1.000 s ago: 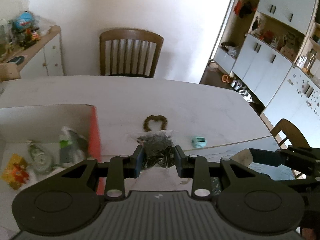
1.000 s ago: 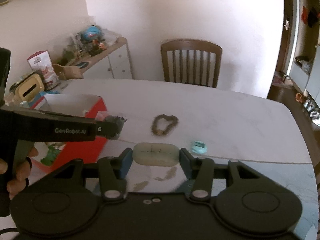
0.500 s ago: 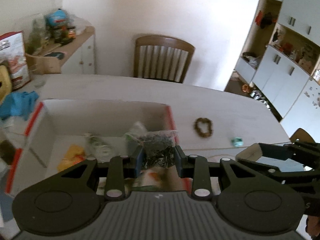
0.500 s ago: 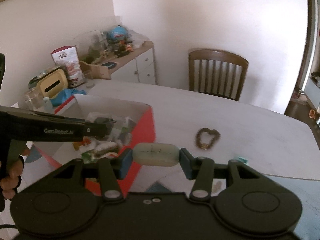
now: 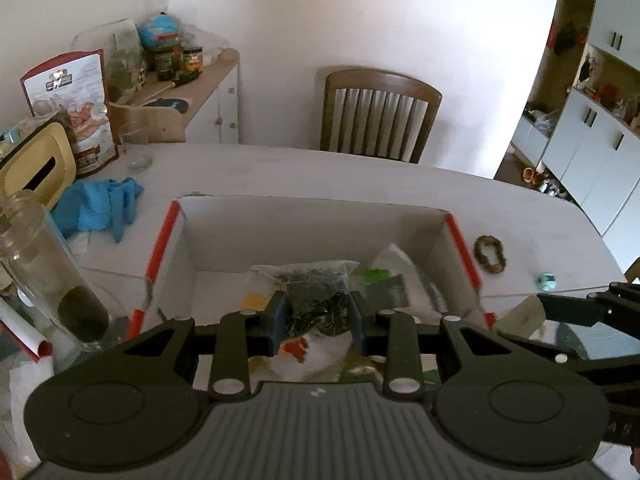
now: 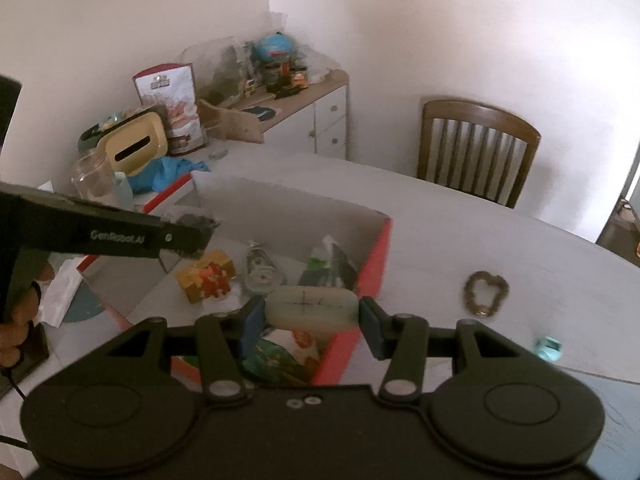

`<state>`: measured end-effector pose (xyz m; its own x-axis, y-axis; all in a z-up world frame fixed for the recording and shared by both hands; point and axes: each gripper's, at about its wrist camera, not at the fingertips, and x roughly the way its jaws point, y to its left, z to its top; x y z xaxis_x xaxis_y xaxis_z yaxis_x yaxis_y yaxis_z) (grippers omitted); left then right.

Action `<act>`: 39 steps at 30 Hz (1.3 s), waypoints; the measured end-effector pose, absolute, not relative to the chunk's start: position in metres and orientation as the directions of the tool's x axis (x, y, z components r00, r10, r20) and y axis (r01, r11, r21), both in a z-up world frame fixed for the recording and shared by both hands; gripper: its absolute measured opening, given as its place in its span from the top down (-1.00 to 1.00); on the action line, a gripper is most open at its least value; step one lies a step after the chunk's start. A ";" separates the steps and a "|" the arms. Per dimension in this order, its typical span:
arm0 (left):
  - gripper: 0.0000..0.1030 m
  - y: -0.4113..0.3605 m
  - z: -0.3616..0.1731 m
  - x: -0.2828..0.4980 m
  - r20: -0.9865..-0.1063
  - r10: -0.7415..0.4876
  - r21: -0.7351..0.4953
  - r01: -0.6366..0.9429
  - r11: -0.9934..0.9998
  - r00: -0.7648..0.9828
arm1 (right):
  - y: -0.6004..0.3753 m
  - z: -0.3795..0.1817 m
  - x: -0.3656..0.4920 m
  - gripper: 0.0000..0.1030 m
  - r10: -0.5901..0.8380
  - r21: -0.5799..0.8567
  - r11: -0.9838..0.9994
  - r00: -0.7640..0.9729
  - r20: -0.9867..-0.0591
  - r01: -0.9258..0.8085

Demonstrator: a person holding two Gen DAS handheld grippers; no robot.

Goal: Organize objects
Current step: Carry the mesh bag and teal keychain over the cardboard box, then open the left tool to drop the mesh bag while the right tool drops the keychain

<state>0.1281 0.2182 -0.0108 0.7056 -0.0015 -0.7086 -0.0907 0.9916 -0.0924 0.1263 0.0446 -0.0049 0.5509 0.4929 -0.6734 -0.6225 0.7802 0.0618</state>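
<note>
My left gripper (image 5: 318,318) is shut on a clear bag of dark bits (image 5: 316,296) and hangs over the open red-edged box (image 5: 312,220). In the right wrist view the same gripper (image 6: 192,234) reaches in from the left above the box (image 6: 372,268). My right gripper (image 6: 312,318) is shut on a pale green oval bar (image 6: 311,306) over the box's near right corner. Inside the box lie a yellow-orange puzzle cube (image 6: 210,276), a clear packet (image 6: 262,272) and a green-and-grey pack (image 6: 330,262). A brown bead bracelet (image 6: 485,294) and a small teal item (image 6: 549,347) lie on the table to the right.
A glass jar (image 5: 48,272), a blue cloth (image 5: 100,204) and a yellow holder (image 5: 36,164) crowd the table's left end. A wooden chair (image 5: 380,116) stands at the far side, with a cluttered sideboard (image 5: 200,96) beside it. A hand (image 6: 16,320) grips the left tool.
Both grippers have swung left from the bare tabletop near the bracelet to above the box, each keeping its object. The box's contents now lie under them.
</note>
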 end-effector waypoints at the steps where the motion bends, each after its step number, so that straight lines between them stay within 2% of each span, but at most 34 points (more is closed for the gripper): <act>1: 0.38 0.221 -0.013 0.130 -0.710 0.004 -0.088 -0.094 0.992 0.704 | 0.049 -0.007 0.127 0.04 0.492 0.062 0.778 0.546 -0.677 -0.625; 17: 0.38 0.243 -0.051 0.180 -0.754 -0.018 -0.082 -0.067 0.994 0.657 | 0.109 -0.052 0.134 0.04 0.436 0.053 0.757 0.444 -0.783 -0.651; 25: 0.37 0.220 -0.069 0.203 -0.780 -0.051 -0.058 0.010 0.998 0.623 | 0.117 -0.060 0.134 0.04 0.419 0.037 0.751 0.434 -0.797 -0.659; 33: 0.37 0.217 -0.090 0.220 -0.849 -0.061 -0.072 0.001 0.997 0.525 | 0.123 -0.063 0.133 0.04 0.408 0.026 0.746 0.426 -0.807 -0.666; 39: 0.37 0.215 -0.094 0.223 -0.864 -0.064 -0.066 0.015 0.998 0.500 | 0.126 -0.064 0.136 0.03 0.404 0.022 0.746 0.427 -0.809 -0.665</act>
<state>0.2232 0.2149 -0.0937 0.4999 -0.0644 -0.8637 0.0150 0.9977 -0.0657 0.1358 0.1256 -0.0642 0.4274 0.4045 -0.8085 -0.6654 0.7461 0.0215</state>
